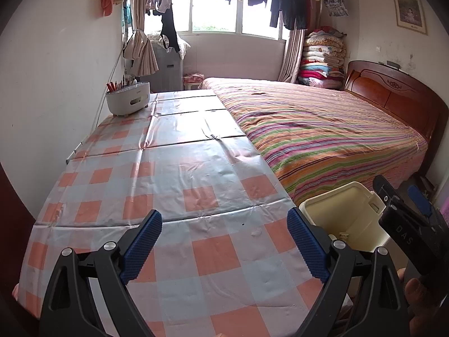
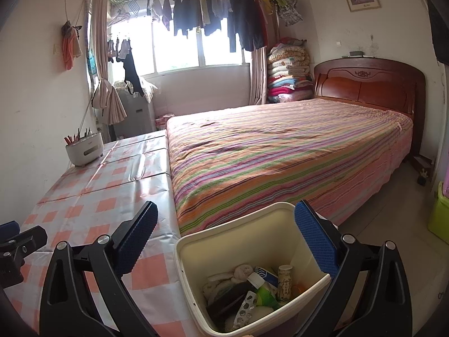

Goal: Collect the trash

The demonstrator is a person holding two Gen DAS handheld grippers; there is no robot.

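Note:
A cream trash bin (image 2: 193,278) stands beside the table's right edge, below my right gripper (image 2: 224,241). It holds trash: a blister pack (image 2: 245,310), a green bottle (image 2: 263,293), a small jar (image 2: 284,282), crumpled tissue (image 2: 224,279) and a dark wrapper. My right gripper is open and empty above the bin. My left gripper (image 1: 224,247) is open and empty over the checked tablecloth (image 1: 174,185). The bin (image 1: 350,216) shows at the right in the left wrist view, with the right gripper (image 1: 407,219) beside it.
A white pen holder (image 1: 127,99) stands at the table's far left by the wall. A bed with a striped cover (image 2: 280,151) lies right of the table. A green box (image 2: 439,219) stands on the floor at the far right.

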